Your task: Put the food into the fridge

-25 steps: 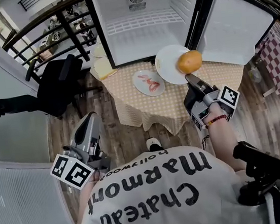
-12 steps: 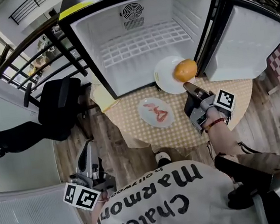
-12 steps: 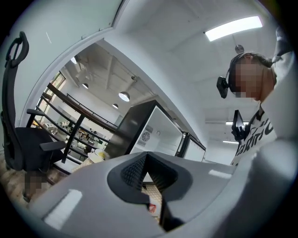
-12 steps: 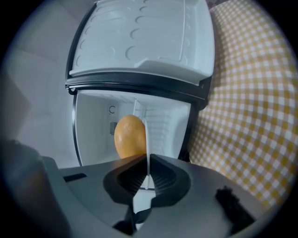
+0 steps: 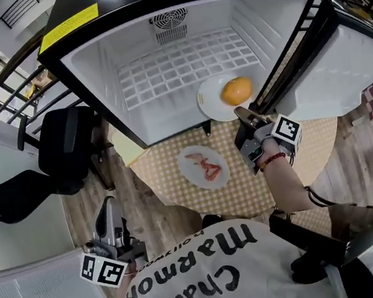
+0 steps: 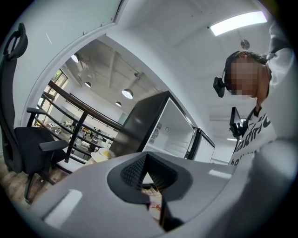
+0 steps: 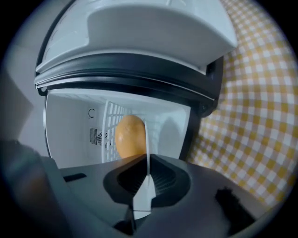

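Note:
A white plate [image 5: 213,100] carrying a round orange bun [image 5: 236,91] hangs at the mouth of the open fridge [image 5: 182,63], just above its wire shelf. My right gripper [image 5: 239,112] is shut on the plate's near rim. In the right gripper view the plate [image 7: 148,153] shows edge-on between the jaws, with the bun [image 7: 130,136] in front of the fridge's white interior. A second plate with reddish food [image 5: 202,166] lies on the checked table [image 5: 290,158]. My left gripper [image 5: 109,223] hangs low at the left, shut on nothing; its closed jaws [image 6: 149,179] point toward the fridge [image 6: 158,125].
The fridge door [image 5: 340,70] stands open to the right of the plate, close to my right gripper. A black office chair [image 5: 63,147] stands left of the table. Railings run behind it. The checked tablecloth [image 7: 251,121] fills the right of the right gripper view.
My right gripper has carried the plate and bun forward from above the table to the fridge opening. The view has moved closer to the fridge. The left gripper stays low.

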`<state>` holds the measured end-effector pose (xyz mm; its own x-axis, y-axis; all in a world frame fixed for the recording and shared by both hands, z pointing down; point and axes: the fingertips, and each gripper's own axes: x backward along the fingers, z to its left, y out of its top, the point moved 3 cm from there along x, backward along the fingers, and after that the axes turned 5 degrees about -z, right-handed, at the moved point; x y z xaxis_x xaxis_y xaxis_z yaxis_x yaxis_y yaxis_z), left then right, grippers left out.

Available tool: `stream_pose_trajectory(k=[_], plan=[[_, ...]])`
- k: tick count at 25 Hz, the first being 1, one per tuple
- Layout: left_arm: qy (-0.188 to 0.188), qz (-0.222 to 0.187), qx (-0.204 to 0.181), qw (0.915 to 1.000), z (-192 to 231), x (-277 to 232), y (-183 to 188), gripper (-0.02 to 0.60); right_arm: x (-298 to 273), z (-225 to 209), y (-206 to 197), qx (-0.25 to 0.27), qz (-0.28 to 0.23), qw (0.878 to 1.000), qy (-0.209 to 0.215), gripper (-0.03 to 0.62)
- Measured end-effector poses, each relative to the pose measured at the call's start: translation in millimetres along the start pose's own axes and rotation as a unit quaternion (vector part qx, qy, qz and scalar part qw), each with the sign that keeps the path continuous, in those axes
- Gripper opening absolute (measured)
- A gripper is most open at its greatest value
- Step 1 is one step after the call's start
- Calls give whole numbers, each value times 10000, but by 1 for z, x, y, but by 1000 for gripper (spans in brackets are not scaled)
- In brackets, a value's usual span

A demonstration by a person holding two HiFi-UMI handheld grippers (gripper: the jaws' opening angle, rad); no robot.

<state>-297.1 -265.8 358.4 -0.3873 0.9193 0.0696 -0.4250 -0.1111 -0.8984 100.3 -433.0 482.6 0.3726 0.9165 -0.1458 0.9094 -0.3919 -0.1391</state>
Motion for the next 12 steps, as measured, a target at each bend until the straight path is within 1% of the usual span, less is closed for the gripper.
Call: stream_pose_trajectory(k=[2, 4, 7, 10, 12], plan=[[30, 106, -26, 9999, 3, -4, -2, 5, -12, -6, 6, -65, -83, 9999, 78, 25], [102, 175, -11, 9998, 7, -7, -4, 5, -20, -12, 11, -125, -175, 9998, 47, 25], [213, 221, -1, 9995, 12, -9, -4, 5, -29, -17, 13, -113, -230, 9996, -91, 25], [328, 323, -168, 9988, 14, -10, -4, 5, -36, -19, 13, -23, -245, 9994, -249, 25], [383, 314, -183, 9986, 16, -11, -3, 5, -43, -19, 15, 31, -249, 9991, -337, 25]])
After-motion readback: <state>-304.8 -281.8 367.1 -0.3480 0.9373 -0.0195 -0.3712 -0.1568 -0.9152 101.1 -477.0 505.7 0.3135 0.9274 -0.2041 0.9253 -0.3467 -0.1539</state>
